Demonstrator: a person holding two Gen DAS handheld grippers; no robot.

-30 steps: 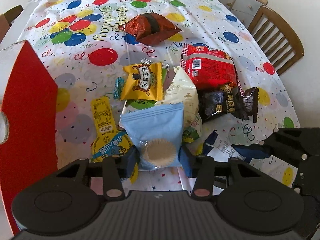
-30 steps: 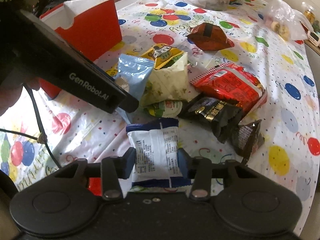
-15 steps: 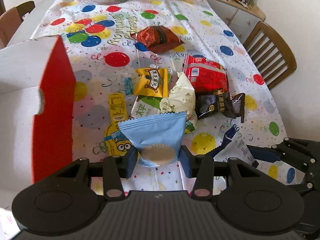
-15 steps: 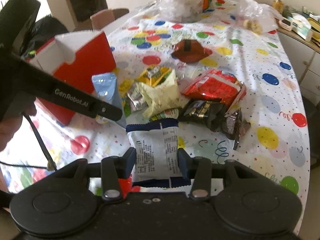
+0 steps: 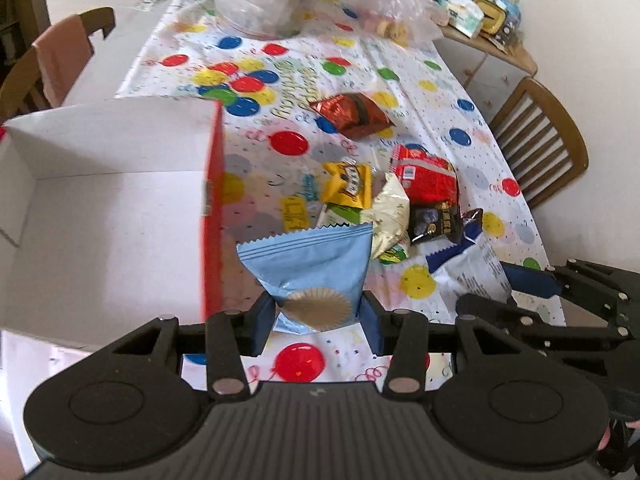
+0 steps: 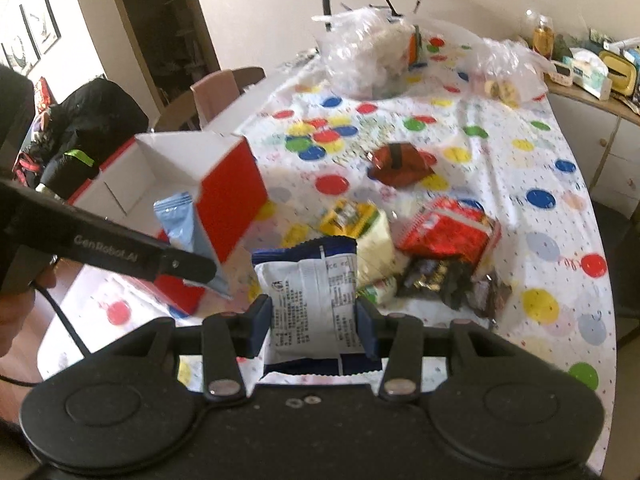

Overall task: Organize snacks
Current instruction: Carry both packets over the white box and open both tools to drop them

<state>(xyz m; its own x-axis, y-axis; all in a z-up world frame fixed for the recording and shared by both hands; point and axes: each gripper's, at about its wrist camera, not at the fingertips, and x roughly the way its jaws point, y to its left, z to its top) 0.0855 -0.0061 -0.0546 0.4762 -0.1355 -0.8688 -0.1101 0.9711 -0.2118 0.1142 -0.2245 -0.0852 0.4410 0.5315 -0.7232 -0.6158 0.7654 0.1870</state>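
Left gripper jaws clamp light-blue packet (beside red box); right gripper jaws clamp white packet.

we note plain pale walls, a wooden slat-back chair at the worktop's right, a second chair draped in pink cloth at its far left, a wooden sideboard and framed pictures.
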